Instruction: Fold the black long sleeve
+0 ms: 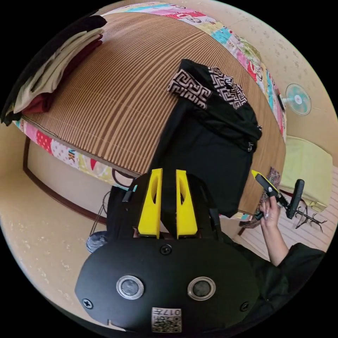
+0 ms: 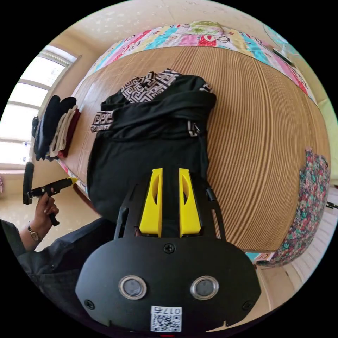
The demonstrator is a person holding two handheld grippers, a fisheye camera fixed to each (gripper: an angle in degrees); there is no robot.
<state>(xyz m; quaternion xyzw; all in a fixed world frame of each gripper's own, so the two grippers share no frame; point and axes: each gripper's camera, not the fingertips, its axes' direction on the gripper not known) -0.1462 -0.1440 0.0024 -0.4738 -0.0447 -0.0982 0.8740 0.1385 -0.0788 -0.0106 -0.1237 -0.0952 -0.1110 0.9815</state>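
Note:
The black long sleeve [image 1: 207, 155] lies partly folded on the striped brown mat [image 1: 123, 88] and reaches the bed's near edge. Black-and-white patterned parts [image 1: 190, 88] show at its far end. In the right gripper view the same garment [image 2: 148, 155] lies bunched, with its patterned parts [image 2: 148, 84] on top. My left gripper [image 1: 169, 171] hangs off the bed's edge, jaws a narrow gap apart with nothing between them. My right gripper [image 2: 170, 169] stands the same way. Each is held in a hand beside the bed: the right gripper [image 1: 256, 175] and the left gripper [image 2: 65, 183].
A stack of folded clothes [image 1: 52, 70] sits at the mat's far corner, also in the right gripper view [image 2: 56, 126]. A floral cloth [image 2: 310, 204] hangs over another edge. A colourful quilt [image 2: 197, 35] borders the mat. A fan [image 1: 298, 99] stands by the wall.

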